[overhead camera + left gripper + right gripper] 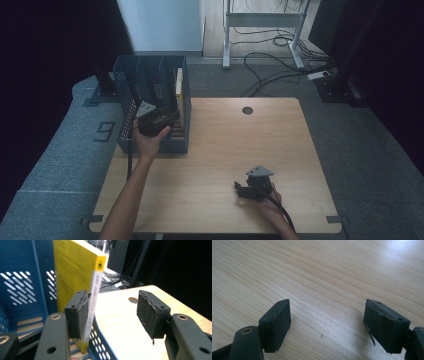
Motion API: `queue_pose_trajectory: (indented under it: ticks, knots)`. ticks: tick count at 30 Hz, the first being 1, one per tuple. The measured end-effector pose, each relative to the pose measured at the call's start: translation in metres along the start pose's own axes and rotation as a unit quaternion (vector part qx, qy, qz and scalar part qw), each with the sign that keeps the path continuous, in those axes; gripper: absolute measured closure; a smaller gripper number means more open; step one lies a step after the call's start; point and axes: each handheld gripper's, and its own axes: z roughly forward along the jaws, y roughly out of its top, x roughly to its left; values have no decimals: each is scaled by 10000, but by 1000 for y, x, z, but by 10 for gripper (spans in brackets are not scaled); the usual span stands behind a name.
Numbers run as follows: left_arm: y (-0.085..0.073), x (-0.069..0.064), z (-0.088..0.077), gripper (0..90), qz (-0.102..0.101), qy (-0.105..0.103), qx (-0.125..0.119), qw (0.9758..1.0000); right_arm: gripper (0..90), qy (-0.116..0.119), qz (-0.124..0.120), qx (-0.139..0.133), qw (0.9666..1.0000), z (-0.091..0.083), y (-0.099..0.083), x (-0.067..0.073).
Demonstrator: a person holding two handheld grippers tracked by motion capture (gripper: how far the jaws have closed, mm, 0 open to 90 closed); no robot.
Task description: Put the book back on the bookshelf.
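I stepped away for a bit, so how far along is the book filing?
Done: a yellow book stands upright in the blue file rack, in its rightmost slot. In hand: nothing. The left tongs are open at the rack with the book's edge beside one jaw, and the right tongs are open and low over the bare table. Left: no other book is visible to file.

Cables [280,55] trail across grey carpet beneath a metal desk frame [262,30].

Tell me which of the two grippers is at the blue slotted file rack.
The left gripper, jaws open beside the yellow book in the rack; the right gripper hovers over bare wooden table.
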Motion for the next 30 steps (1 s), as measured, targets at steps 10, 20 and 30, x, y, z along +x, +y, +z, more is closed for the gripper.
queue_pose_trajectory:
  ticks: [10,20,30]
  knots:
    - [-27,-23,-24,429,164,-322,40,9993,214,29,-12,2,10000,0,0,0]
    - [-66,-35,-54,427,122,-574,226,9980,214,34,-11,3,10000,0,0,0]
    - [-104,-44,-69,430,136,-698,605,9956,214,33,-15,7,10000,0,0,0]
